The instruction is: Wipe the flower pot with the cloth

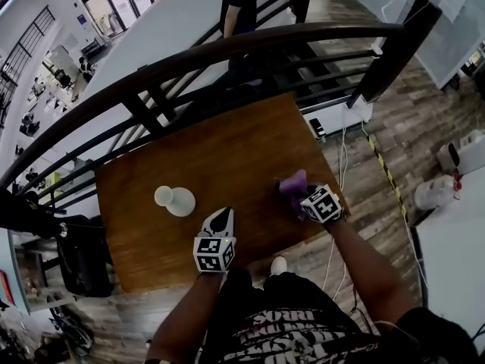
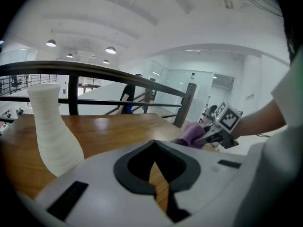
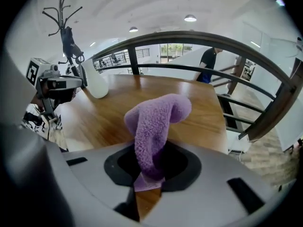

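The right gripper (image 3: 149,176) is clamped on a purple cloth (image 3: 156,122). One end of the cloth is pinched between the jaws, which stand narrow. The rest rises out of them as a thick fleecy roll and curls over to the right at its top. In the head view this gripper is over the right part of the table (image 1: 227,146), close to its right edge, with the cloth sticking out on the far side of the jaws.

The left gripper (image 2: 152,163) holds nothing. Its jaws meet at the tips, and only a thin wedge of the wooden top shows between them lower down. It is over the near edge of the table, left of the right gripper and well apart from it.

The pot (image 1: 176,199) is white, with a narrow neck and a wide base. It stands upright on the left part of the table, just to the far left of the left gripper and not touching it. The cloth is well to its right, with bare wood between them.

Beyond the far edge of the table runs a dark curved railing (image 1: 227,48). A person (image 1: 239,2) stands on the stairs behind the railing.
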{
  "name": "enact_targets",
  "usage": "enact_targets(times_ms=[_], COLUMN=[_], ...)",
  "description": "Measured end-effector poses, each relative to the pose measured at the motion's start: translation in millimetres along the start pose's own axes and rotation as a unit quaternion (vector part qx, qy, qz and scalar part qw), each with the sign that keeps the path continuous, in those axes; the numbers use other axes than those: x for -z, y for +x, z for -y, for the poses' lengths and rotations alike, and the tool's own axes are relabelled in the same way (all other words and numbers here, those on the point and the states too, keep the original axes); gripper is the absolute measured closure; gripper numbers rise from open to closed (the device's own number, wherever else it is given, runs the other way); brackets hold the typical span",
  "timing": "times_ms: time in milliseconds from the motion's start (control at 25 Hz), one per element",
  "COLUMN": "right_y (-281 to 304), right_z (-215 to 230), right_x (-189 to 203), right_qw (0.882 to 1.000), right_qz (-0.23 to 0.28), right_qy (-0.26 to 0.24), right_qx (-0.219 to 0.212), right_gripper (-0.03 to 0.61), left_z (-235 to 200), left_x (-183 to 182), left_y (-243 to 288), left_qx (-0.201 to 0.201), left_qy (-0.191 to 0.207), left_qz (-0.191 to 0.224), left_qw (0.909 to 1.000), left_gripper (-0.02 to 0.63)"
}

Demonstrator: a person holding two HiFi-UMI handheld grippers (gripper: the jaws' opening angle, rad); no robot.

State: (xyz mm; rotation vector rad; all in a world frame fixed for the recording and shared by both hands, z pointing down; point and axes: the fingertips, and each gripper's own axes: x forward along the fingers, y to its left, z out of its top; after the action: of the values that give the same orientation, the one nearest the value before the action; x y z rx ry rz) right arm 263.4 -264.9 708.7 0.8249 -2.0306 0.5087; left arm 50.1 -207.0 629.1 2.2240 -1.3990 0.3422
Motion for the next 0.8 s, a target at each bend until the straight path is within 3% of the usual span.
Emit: enact_targets(times_ms=[320,440,800], right_y=[24,29,-27], right_z=[9,6,6], right_x=[28,33,10], right_qw=[1.0,0.999,0.995], right_qz=[-0.012,-0.013,0.098], right_qy=[0.0,0.005,0.007], right_qx=[-0.022,-0.044,-0.011], right_gripper=[0.485,0.35,0.308], left_z=[16,15,-5], left_x=[15,25,11], left_y=[-23,-42,-95], left_qx=[-0.046,-0.07,-0.12], left_qy=[-0.032,-0.036,-0.035], left_qz=[0.008,0.01,0.059], left_qw=[0.9984,0.9968,0.9904], left_gripper=[0.615,0.615,0.615])
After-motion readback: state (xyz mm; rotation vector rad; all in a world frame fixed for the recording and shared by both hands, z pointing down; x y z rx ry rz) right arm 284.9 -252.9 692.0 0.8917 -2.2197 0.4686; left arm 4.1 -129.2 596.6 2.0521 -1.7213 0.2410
